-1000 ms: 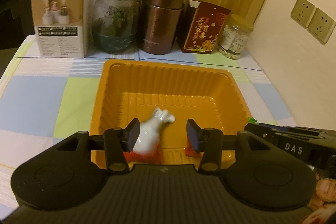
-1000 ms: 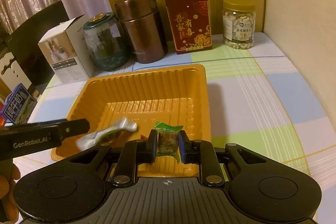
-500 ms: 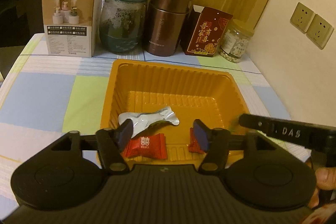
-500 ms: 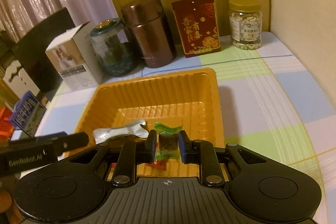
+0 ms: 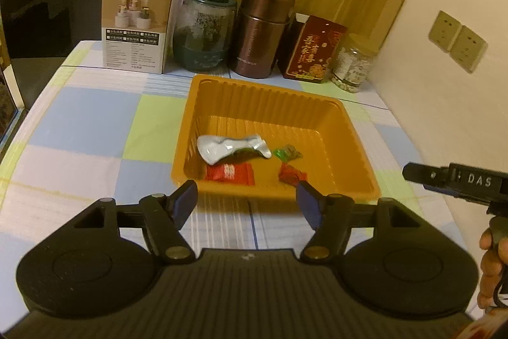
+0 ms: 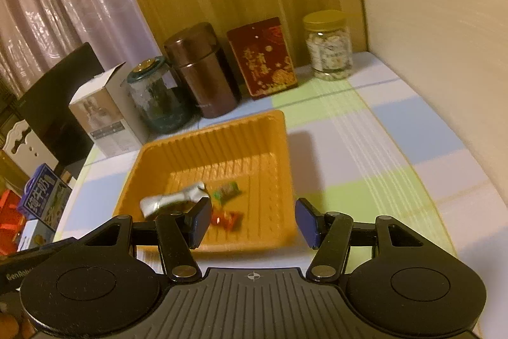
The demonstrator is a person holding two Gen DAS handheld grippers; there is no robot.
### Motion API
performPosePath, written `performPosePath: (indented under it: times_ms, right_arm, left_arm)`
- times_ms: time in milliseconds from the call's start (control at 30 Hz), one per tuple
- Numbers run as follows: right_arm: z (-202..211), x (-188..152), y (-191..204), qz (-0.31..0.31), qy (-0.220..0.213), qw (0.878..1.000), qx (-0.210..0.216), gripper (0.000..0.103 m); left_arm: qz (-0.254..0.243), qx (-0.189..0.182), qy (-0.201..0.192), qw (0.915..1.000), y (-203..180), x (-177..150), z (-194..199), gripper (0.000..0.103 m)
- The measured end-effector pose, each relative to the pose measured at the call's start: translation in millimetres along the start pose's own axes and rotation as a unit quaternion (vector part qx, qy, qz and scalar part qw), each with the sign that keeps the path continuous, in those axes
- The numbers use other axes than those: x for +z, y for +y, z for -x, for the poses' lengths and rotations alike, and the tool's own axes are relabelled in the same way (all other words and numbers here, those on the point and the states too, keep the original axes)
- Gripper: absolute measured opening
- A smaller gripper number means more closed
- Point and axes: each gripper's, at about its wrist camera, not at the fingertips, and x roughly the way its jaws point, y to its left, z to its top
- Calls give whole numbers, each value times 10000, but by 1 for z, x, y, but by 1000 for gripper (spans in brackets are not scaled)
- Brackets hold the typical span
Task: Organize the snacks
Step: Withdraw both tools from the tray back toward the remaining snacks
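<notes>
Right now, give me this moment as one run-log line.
left gripper: opening, empty | right gripper: opening, empty | tray: white packet, green candy, two red candies inside

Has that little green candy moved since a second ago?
Yes. The green candy left the right tongs, whose jaws are opening, and now lies on the orange tray floor.

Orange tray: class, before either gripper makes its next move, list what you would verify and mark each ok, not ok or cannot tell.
1. Left gripper empty, jaws opening: ok.
2. Right gripper empty, jaws opening: ok.
3. White packet inside orange tray: ok.
4. Green candy inside tray: ok.
5. Both red candies inside tray: ok.
6. More snacks left outside tray: cannot tell.
</notes>
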Motion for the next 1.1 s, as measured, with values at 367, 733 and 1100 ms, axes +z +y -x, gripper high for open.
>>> performPosePath:
  times_ms: [367, 733, 1100]
  right_arm:
    - [90, -53, 15, 447, -48, 9984, -331, 58]
    - [140, -115, 26, 430, 103, 9984, -365, 59]
    - [161, -152, 24, 358, 195, 9981, -460, 59]
  left_arm:
    - [-39, -28, -92, 9999, -18, -48, 86, 70]
    - [-24, 81, -120, 9999, -29, -105, 145, 78]
    - [-45, 211, -68, 9997, -23, -139, 164, 83]
